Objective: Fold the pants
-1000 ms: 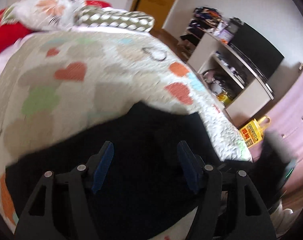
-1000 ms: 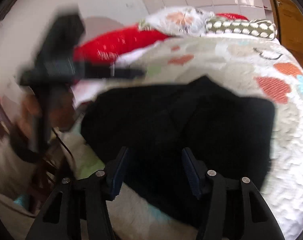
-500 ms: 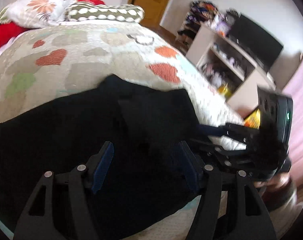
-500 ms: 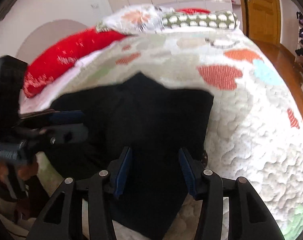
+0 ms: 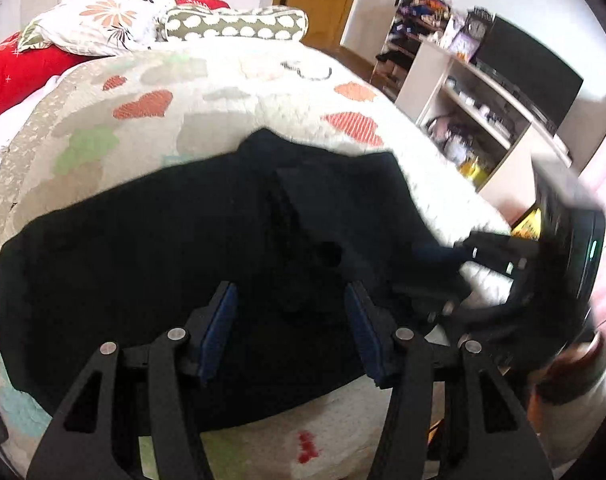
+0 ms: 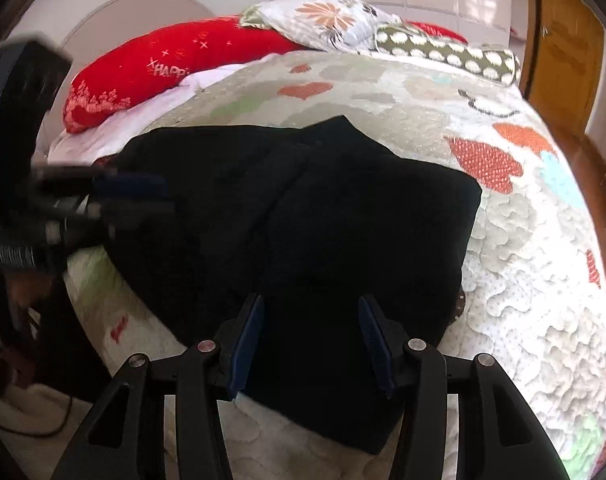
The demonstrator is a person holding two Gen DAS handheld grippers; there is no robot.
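Black pants (image 5: 163,248) lie spread on a quilted bedspread with heart patches (image 5: 223,92). They also show in the right wrist view (image 6: 323,216). My left gripper (image 5: 291,332) is open and empty, hovering over the near edge of the pants. My right gripper (image 6: 309,340) is open and empty, over the pants' right near part. The right gripper also shows, blurred, at the right of the left wrist view (image 5: 447,272), by the pants' right edge. The left gripper shows blurred at the left of the right wrist view (image 6: 135,200), by the pants' left edge.
Pillows lie at the bed's head: a red one (image 6: 175,64), a floral one (image 6: 327,20), a dotted bolster (image 6: 447,56). A white shelf unit with a dark screen (image 5: 519,76) stands right of the bed. A wooden door (image 6: 563,44) is behind.
Both grippers have drawn back a little from the pants and stayed open. The pants lie flatter and more fully in view than a second ago.
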